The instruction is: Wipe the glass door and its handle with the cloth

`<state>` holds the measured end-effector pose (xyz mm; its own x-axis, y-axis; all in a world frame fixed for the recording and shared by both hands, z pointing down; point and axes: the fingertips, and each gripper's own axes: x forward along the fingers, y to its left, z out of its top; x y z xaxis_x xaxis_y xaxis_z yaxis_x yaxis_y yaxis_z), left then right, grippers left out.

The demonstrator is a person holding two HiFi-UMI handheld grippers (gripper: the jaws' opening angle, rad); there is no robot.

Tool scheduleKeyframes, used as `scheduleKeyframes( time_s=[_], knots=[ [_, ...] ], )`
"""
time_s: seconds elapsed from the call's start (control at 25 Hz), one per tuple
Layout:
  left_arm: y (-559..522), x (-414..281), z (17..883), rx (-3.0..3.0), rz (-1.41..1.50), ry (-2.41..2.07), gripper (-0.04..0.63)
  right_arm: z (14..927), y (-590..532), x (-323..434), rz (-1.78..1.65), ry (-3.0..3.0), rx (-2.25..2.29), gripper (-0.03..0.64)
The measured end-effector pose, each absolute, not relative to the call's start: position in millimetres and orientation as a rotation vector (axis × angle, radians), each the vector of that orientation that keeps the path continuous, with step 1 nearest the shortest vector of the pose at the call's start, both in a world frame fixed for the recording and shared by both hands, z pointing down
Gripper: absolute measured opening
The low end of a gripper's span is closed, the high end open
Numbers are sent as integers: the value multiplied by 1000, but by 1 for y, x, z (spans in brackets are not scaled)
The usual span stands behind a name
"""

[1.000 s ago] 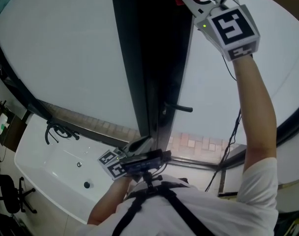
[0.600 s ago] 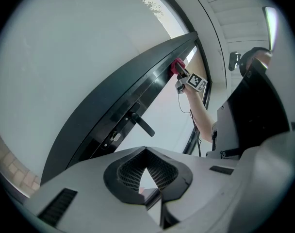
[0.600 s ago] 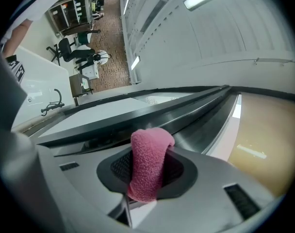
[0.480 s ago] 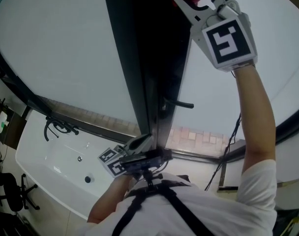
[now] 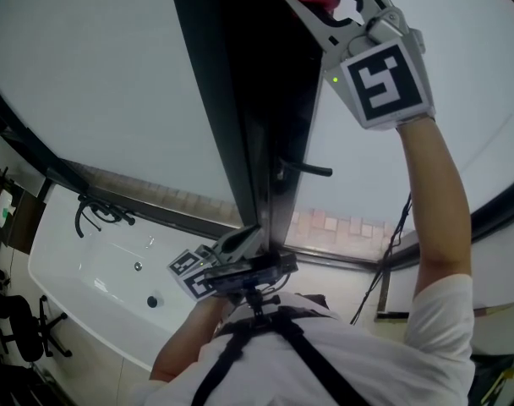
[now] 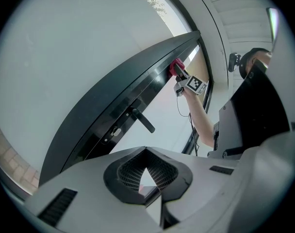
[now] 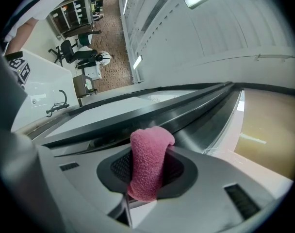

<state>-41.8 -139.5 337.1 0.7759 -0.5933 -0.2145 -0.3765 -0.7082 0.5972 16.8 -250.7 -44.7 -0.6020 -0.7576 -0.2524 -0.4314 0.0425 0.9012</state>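
White tub (image 5: pixel 79 282) sits low at your left. Dark-framed glass door (image 5: pixel 96 83) ahead, handle (image 5: pixel 310 169) jutting from frame, nothing on it. Your right gripper (image 7: pixel 147 176) is raised high, jaws clamped on pink cloth (image 7: pixel 150 159), cloth at upper door frame. Your left gripper (image 6: pixel 146 177) is low by your chest, jaws together, empty.

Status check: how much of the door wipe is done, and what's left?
Done: nothing confirmable; the glass shows no wiped area. In hand: the right gripper is shut on the pink cloth, raised against the top of the dark door frame. To do: the handle, well below the cloth, nothing touching it. The left gripper hangs low, shut and empty.
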Motion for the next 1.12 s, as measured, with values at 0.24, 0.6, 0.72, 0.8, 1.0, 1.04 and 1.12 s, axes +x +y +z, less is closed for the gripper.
scheduleKeyframes(
  time_s=[0.24,0.6,0.72,0.8,1.0,1.04,1.12],
  knots=[
    [-134,-38,340,2422,-536,-713,-8,-25,-250,16,-1559,-2023,1196,97],
    [-131,-28,341,2418,-528,-698,-8,-5,-250,19,-1566,-2028,1193,97],
    [-131,-27,342,2414,-524,-700,-8,1,-251,20,-1557,-2042,1191,96],
    [-131,-28,342,2412,-523,-701,-8,4,-252,19,-1543,-2059,1189,95],
    [-129,-25,341,2415,-521,-693,-8,16,-250,19,-1512,-2077,1177,95],
    [-129,-25,341,2416,-519,-690,-8,20,-250,19,-1506,-2079,1170,95],
    [-128,-24,341,2418,-517,-683,-8,29,-249,18,-1493,-2086,1155,95]
  ],
)
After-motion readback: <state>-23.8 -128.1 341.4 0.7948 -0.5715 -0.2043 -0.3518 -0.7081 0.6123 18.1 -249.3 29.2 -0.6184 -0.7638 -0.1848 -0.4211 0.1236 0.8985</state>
